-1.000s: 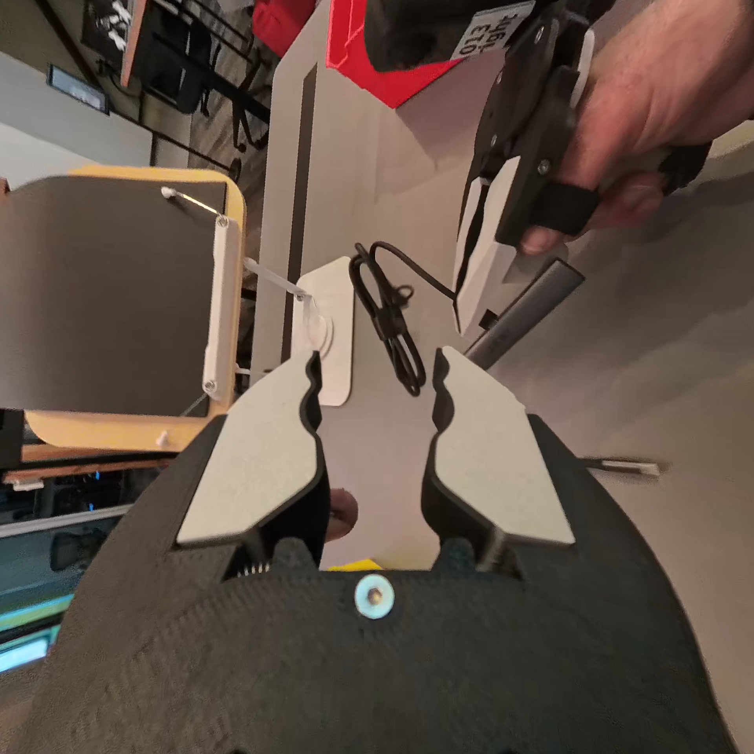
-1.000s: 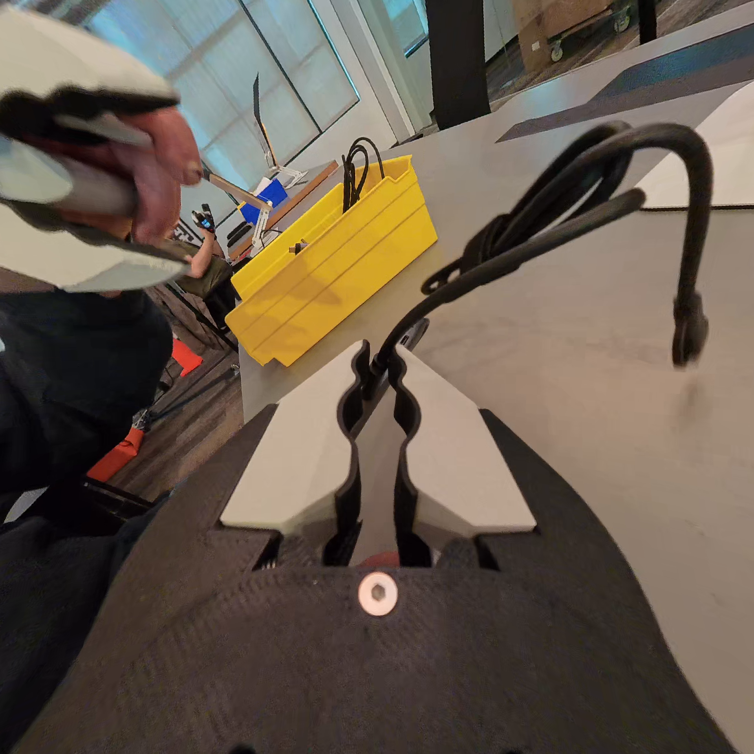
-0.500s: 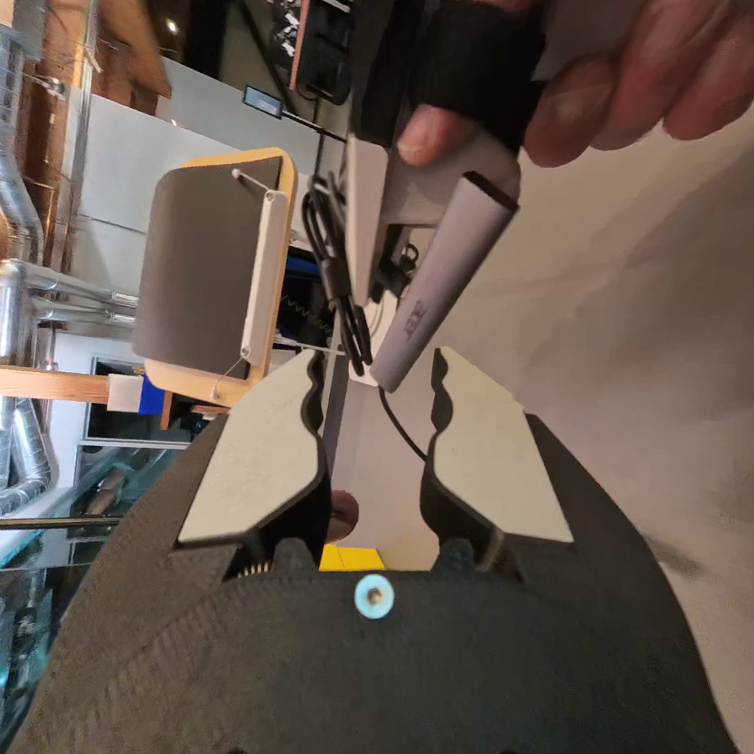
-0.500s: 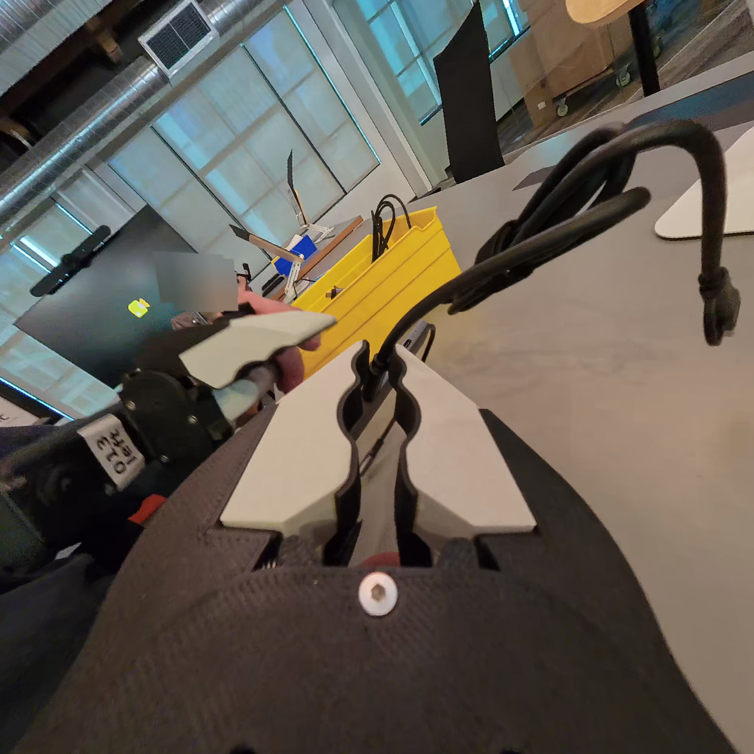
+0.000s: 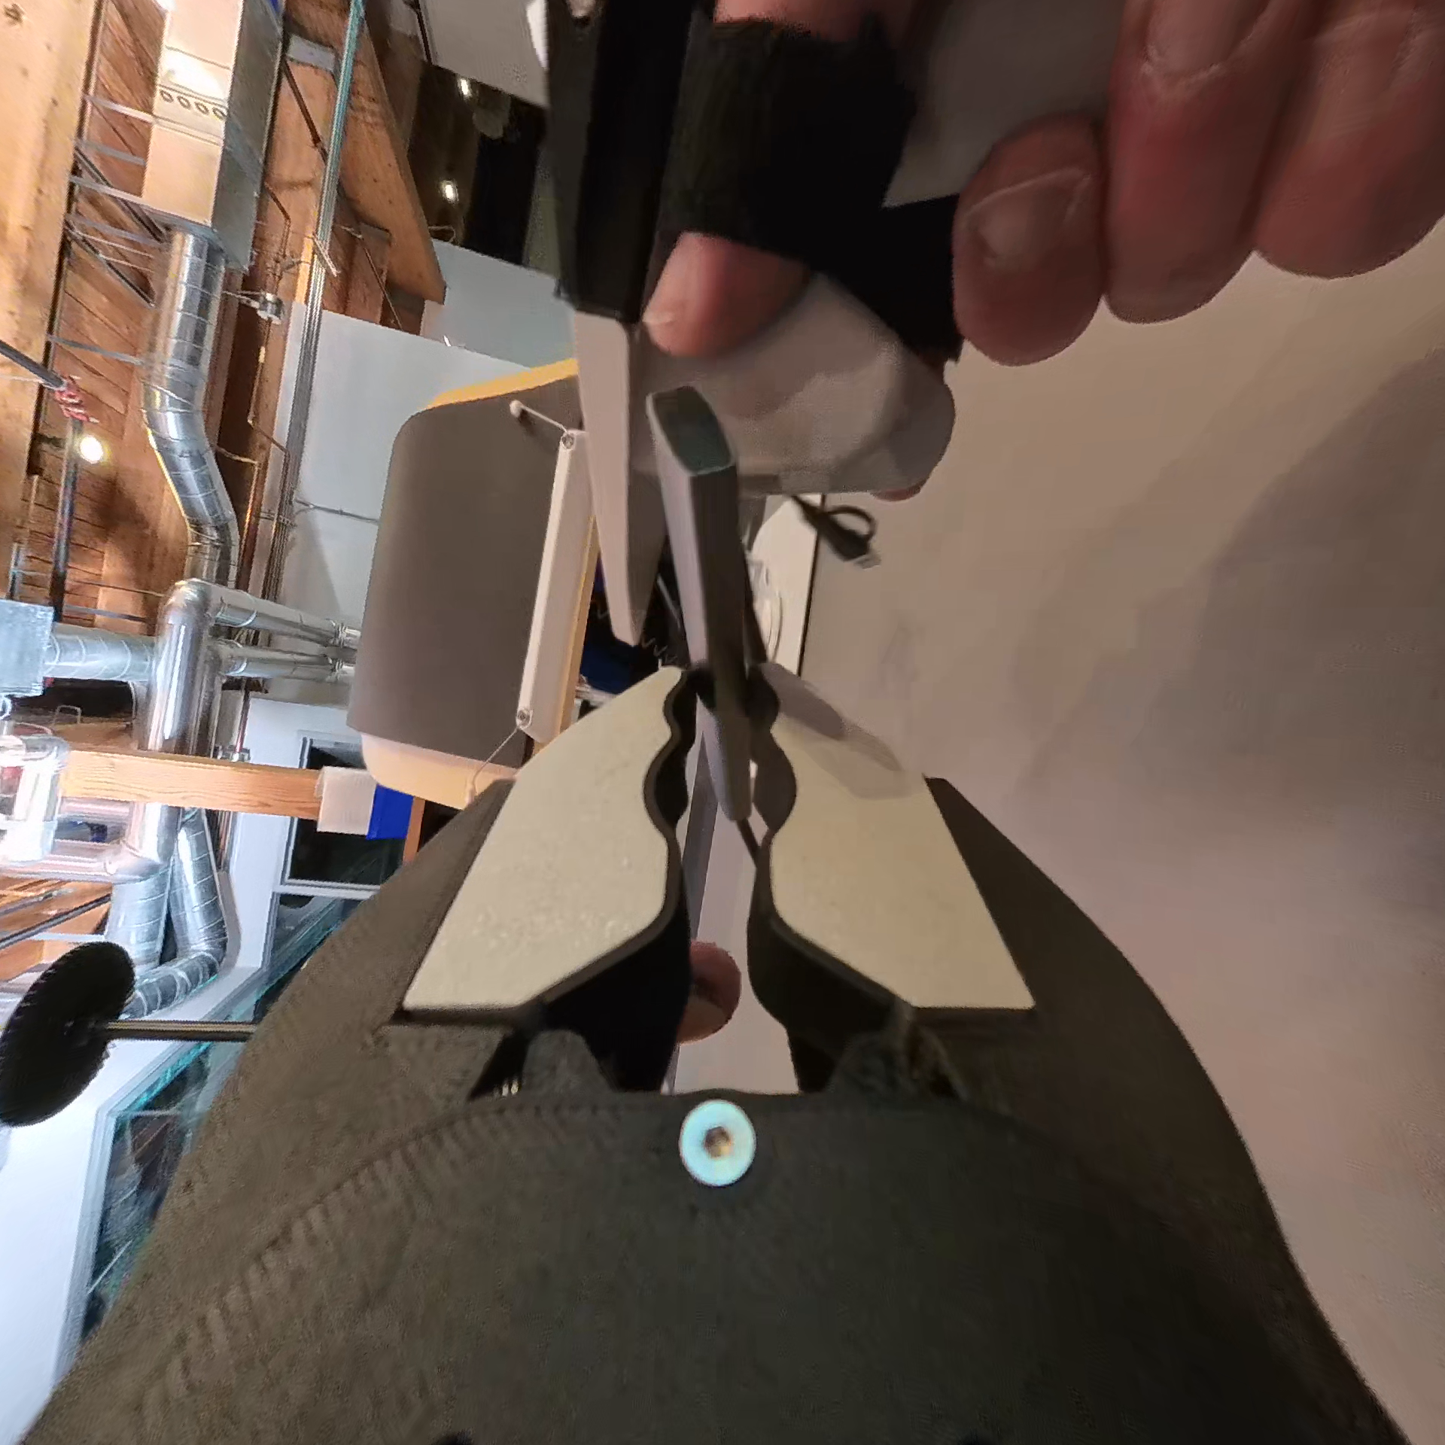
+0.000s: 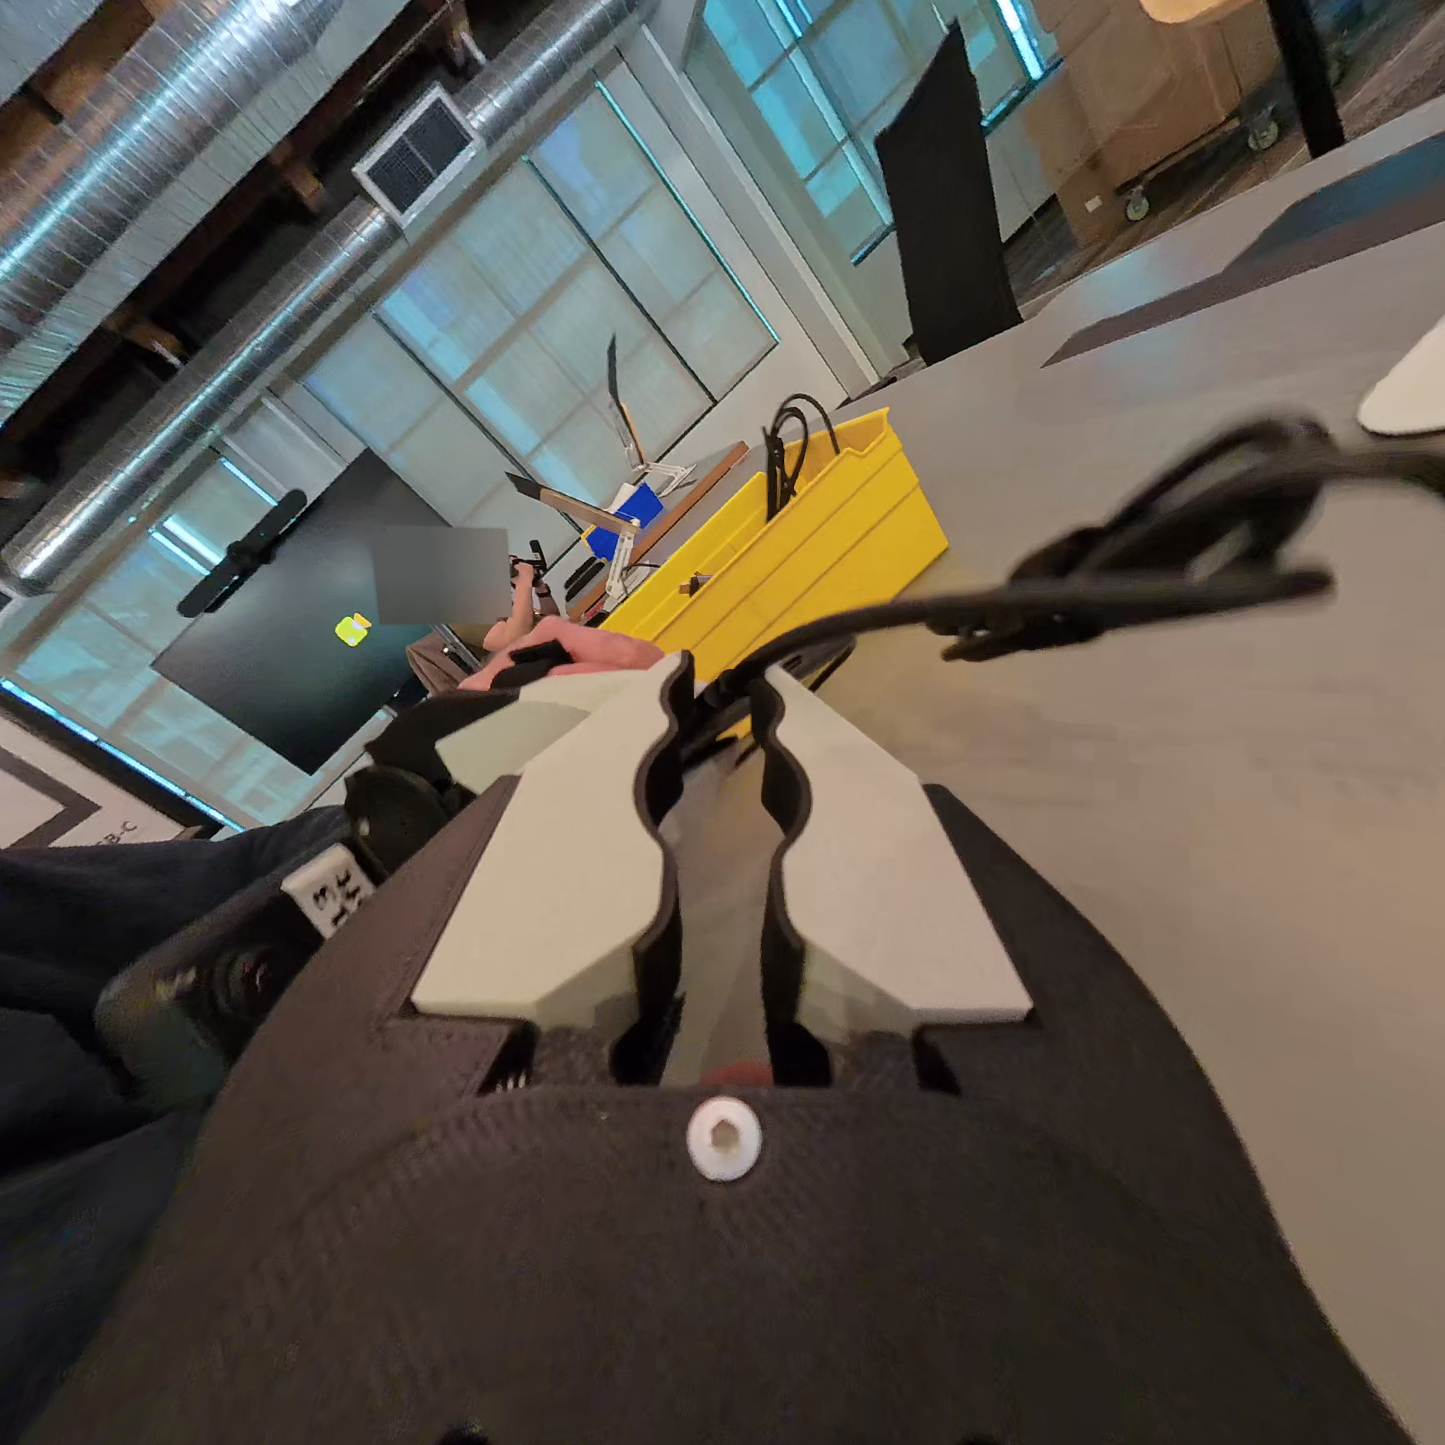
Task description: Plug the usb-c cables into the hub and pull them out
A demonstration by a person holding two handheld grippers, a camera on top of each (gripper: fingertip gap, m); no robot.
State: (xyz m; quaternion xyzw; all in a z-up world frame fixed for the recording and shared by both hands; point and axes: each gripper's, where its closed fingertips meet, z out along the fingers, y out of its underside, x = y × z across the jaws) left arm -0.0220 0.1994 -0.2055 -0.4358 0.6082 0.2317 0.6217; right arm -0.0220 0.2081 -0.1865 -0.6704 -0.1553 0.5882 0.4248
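The grey hub (image 5: 698, 532) stands almost on end above the table. My left gripper (image 5: 723, 704) is shut on its lower end, where a thin black cable leaves it. My right gripper's white fingers (image 5: 614, 485), held by a hand, clamp the same hub higher up. In the right wrist view my right gripper (image 6: 723, 688) is shut on the hub (image 6: 715, 876). The hub's bundled black cable (image 6: 1134, 602) sticks out to the right, blurred. A finger of the left gripper (image 6: 508, 731) shows just left of it.
A yellow bin (image 6: 821, 547) holding black cables stands on the grey table (image 6: 1173, 860). A white pad (image 6: 1407, 391) lies at the far right. A loose black cable plug (image 5: 848, 536) shows past the hub. A black panel with a wooden rim (image 5: 461, 571) stands beyond the table edge. Both grippers' tips are close together, under 4 cm apart.
The right gripper carried the hub up and in between my left jaws. The left gripper went from open to shut on the hub. The cable bundle swung.
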